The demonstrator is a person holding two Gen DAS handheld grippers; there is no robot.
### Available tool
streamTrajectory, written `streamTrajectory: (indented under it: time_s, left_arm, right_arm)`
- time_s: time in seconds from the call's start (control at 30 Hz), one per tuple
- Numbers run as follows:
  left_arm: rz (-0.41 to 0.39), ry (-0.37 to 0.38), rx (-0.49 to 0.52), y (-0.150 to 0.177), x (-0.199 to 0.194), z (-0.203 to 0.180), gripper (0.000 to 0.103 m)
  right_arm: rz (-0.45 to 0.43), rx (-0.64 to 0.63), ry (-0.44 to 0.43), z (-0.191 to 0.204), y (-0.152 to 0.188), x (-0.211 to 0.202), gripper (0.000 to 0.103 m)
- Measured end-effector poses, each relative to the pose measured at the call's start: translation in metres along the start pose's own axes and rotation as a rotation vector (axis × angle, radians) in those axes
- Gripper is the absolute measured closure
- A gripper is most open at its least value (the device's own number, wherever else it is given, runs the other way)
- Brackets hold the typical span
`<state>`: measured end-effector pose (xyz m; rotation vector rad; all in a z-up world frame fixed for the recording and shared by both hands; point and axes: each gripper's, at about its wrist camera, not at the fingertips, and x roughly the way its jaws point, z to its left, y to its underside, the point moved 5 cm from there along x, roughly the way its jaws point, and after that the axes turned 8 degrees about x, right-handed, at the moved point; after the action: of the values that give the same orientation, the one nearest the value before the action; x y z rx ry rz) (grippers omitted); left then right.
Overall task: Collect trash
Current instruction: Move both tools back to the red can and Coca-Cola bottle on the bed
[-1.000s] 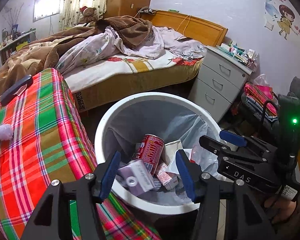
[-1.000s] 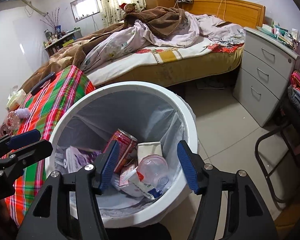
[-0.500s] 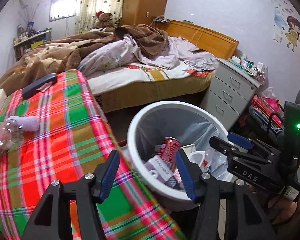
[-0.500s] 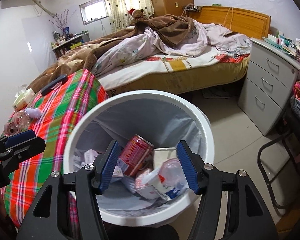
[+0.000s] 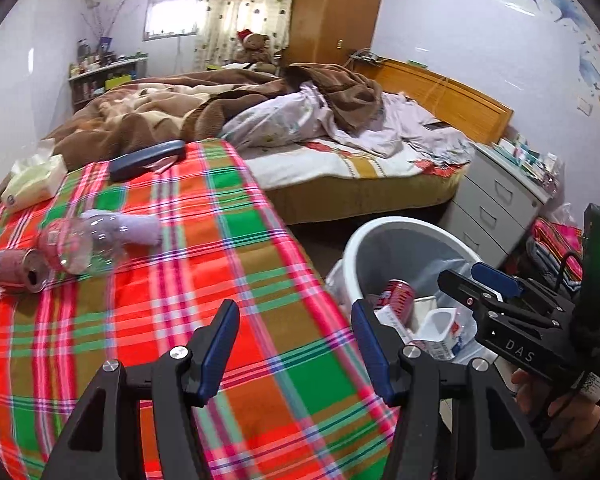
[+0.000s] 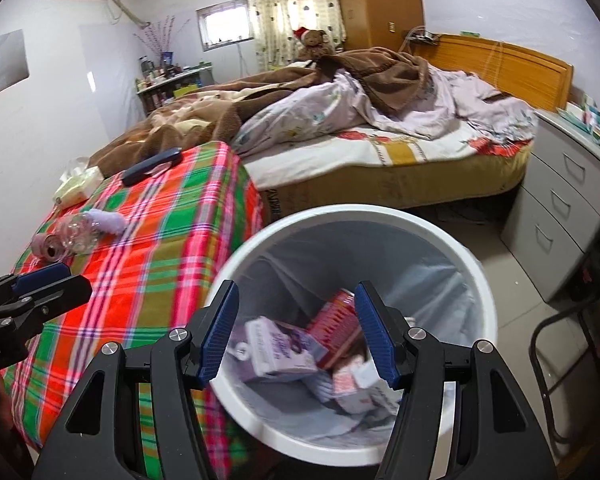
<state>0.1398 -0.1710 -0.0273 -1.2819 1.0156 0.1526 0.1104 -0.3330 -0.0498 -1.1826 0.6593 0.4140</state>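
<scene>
We hold our left claw [image 5: 294,346] spread wide and empty above the near edge of the desk [image 5: 220,240], which is covered in a red, green and brown plaid cloth. Our right claw [image 6: 296,328] is also spread wide and empty, hanging over the white trash bin [image 6: 476,280] that stands on the floor just beside the desk. Inside the lined bin we see a red can [image 6: 338,322], a purple carton [image 6: 278,350] and other wrappers. Still on the desk, at its far left, a pink can [image 5: 14,270] lies on its side touching a clear plastic bottle [image 5: 80,246], also lying down. Farther back sit a tissue pack [image 5: 34,178] and a dark blue case [image 5: 146,160].
</scene>
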Motion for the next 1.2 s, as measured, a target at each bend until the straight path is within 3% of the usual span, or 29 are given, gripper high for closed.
streamTrajectory:
  time_s: [0.43, 0.87, 1.2]
  left_arm:
    - [-0.013, -0.092, -0.1, 0.009, -0.015, 0.07, 0.045]
    - [-0.006, -0.216, -0.298, 0.027, -0.028, 0.178, 0.045]
    - [-0.013, -0.29, -0.39, 0.03, -0.037, 0.247, 0.044]
  right_arm:
    - [0.017, -0.105, -0.092, 0.061, -0.006, 0.014, 0.041]
    - [0.071, -0.261, -0.178, 0.13, -0.011, 0.045, 0.041]
    - [0.105, -0.354, -0.267, 0.185, -0.014, 0.065, 0.041]
